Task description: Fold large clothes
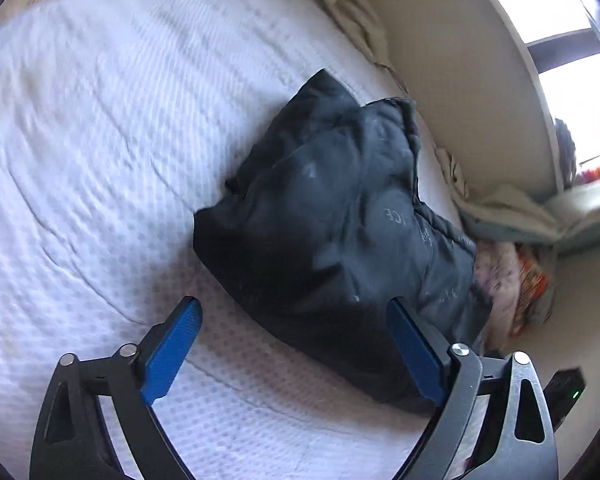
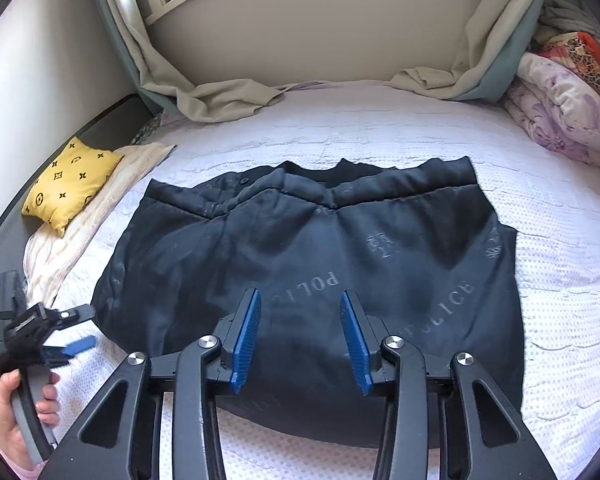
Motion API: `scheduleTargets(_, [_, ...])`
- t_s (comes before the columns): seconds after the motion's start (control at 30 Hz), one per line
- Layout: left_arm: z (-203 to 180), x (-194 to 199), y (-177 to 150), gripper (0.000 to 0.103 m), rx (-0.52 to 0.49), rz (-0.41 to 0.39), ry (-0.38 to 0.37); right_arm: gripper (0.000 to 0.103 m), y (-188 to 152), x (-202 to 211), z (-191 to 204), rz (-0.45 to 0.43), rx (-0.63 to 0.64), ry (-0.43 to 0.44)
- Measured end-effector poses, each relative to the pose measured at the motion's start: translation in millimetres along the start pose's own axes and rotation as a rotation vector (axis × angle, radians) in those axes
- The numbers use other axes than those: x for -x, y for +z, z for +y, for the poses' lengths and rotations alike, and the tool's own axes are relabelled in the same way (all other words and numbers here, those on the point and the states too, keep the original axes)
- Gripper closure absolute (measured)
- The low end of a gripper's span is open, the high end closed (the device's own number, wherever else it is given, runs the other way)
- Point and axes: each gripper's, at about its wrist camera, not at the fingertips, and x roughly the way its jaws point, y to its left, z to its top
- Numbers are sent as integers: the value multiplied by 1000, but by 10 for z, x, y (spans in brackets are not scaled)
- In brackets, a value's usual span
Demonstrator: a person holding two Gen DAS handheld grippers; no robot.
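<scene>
A dark navy padded jacket with pale "POLICE" lettering lies folded into a rough rectangle on the white textured bedspread. In the right wrist view my right gripper hovers over the jacket's near edge, its blue pads apart with no cloth pinched between them. My left gripper is at the far left, off the jacket's left edge, held by a person's hand. In the left wrist view the left gripper stands wide open, with the corner of the jacket between and beyond its fingers, untouched by the pads.
A yellow patterned cushion lies on a striped cloth at the left of the bed. A floral quilt is piled at the right. Beige curtains drape onto the far edge below the window wall.
</scene>
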Motion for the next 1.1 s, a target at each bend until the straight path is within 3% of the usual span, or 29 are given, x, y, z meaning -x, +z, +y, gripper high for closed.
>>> scheduleTargets(0.13, [111, -212, 29, 10, 90, 6, -86, 64, -17, -92, 33, 16, -1, 2])
scheduleTargets(0.37, [124, -342, 173, 10, 120, -96, -141, 64, -58, -179, -37, 37, -11, -15])
scheduleTargets(0.53, [-17, -434, 152, 14, 71, -140, -107, 64, -78, -244, -37, 45, -4, -22])
scheduleTargets(0.6, [-46, -466, 143, 28, 49, -138, -100, 65, -84, -275, -7, 49, 6, -22])
scheduleTargets(0.67, [-33, -509, 141, 33, 58, -127, -129, 71, -86, -301, 34, 48, 19, -23])
scheduleTargets(0.8, [-36, -538, 142, 34, 67, -132, -140, 83, -17, -342, 174, 24, 74, -51])
scheduleTargets(0.97, [-78, -573, 146, 33, 65, -139, -136, 83, 133, -517, 365, -1, 136, -54])
scheduleTargets(1.1, [-27, -561, 142, 34, 65, -141, -148, 83, 196, -898, 379, 59, 148, -112])
